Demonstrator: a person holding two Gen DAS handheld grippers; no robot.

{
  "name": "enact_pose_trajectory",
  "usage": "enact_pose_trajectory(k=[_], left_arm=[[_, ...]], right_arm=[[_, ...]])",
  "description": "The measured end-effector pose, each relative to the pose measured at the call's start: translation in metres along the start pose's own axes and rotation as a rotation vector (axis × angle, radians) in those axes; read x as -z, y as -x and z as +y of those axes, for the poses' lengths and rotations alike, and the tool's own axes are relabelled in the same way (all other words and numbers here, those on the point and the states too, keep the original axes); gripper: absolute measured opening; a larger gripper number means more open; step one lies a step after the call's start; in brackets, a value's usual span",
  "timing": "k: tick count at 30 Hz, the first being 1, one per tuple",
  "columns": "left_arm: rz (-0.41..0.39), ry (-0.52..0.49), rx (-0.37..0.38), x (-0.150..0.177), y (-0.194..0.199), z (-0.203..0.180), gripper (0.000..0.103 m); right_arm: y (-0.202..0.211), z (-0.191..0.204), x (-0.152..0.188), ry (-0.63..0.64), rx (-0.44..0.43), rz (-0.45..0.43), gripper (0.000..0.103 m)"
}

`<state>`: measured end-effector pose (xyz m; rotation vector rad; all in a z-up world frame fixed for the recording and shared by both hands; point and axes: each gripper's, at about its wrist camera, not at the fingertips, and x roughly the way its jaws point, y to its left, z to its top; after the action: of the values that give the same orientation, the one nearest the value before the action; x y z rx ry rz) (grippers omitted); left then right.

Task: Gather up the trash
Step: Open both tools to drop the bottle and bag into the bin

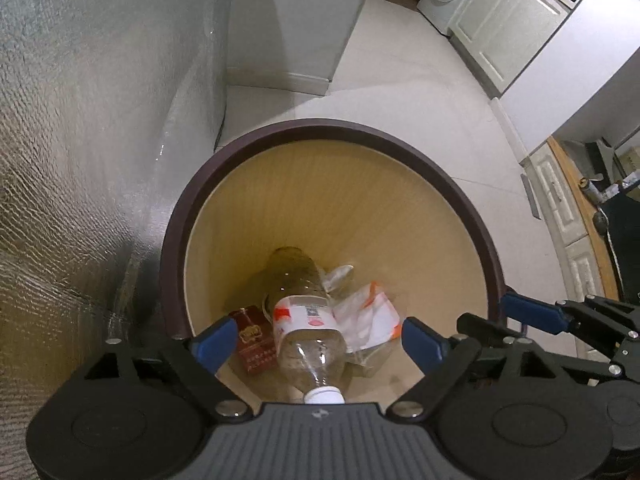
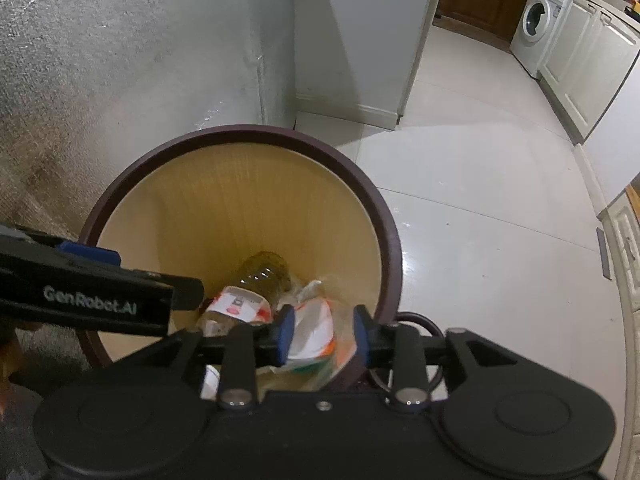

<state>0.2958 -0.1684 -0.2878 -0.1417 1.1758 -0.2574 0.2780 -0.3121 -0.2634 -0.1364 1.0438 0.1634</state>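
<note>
Clear plastic, the bottle [image 1: 306,320] lies inside the bin [image 1: 332,130], base toward the bottom and white cap toward the camera, between and below the left claw [image 1: 316,338]. That claw hangs over the bin's near edge with its blue fingers [image 1: 214,340] spread wide, one on each side of the bottle and touching nothing.

A red pack [image 1: 252,338] lies just left of the bottle on the bin floor; a white-and-orange bag [image 1: 370,318] lies to its right.

From the right wrist view, the right claw [image 2: 324,334] sits over the bin's near right rim. Its jaws stand partly apart, with the bag [image 2: 314,334] seen between them; whether the pads press on it cannot be told. The left claw [image 2: 90,254] reaches in from the left side above the rim.

The bin's dark rim forms a full ring around tan inner walls that narrow toward the bottom. A foil-covered wall [image 1: 80,120] stands close on the bin's left. Pale tile floor [image 2: 480,220] lies open to the right and beyond, running to white cabinets [image 2: 580,68] and a washer [image 2: 538,26] far off.
</note>
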Motion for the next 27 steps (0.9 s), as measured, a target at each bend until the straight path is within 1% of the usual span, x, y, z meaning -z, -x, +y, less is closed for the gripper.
enact_pose_trajectory(k=[5, 9, 14, 16, 20, 22, 26, 27], left_arm=[[-0.002, -0.01, 0.0, 0.006, 0.009, -0.005, 0.089], [-0.015, -0.012, -0.009, 0.012, 0.024, -0.005, 0.09], [-0.047, -0.018, -0.015, 0.017, 0.046, -0.008, 0.096], [-0.057, -0.018, -0.025, 0.019, 0.053, -0.009, 0.099], [-0.072, -0.013, -0.044, 0.023, 0.066, -0.007, 0.102], [-0.08, -0.009, -0.052, 0.025, 0.072, -0.005, 0.103], [-0.082, -0.008, -0.075, 0.03, 0.08, -0.002, 0.103], [-0.082, -0.009, -0.082, 0.031, 0.081, -0.001, 0.103]], right_arm=[[0.01, -0.001, 0.006, 0.015, -0.008, -0.007, 0.041], [0.017, -0.001, 0.009, 0.017, -0.011, -0.016, 0.045], [0.029, -0.003, 0.012, 0.021, -0.023, -0.033, 0.052], [0.035, -0.005, 0.014, 0.02, -0.021, -0.04, 0.058], [0.047, -0.007, 0.019, 0.01, -0.016, -0.053, 0.064], [0.051, -0.009, 0.021, -0.001, -0.016, -0.058, 0.071], [0.06, -0.011, 0.025, -0.014, -0.025, -0.072, 0.078], [0.062, -0.011, 0.026, -0.017, -0.026, -0.076, 0.083]])
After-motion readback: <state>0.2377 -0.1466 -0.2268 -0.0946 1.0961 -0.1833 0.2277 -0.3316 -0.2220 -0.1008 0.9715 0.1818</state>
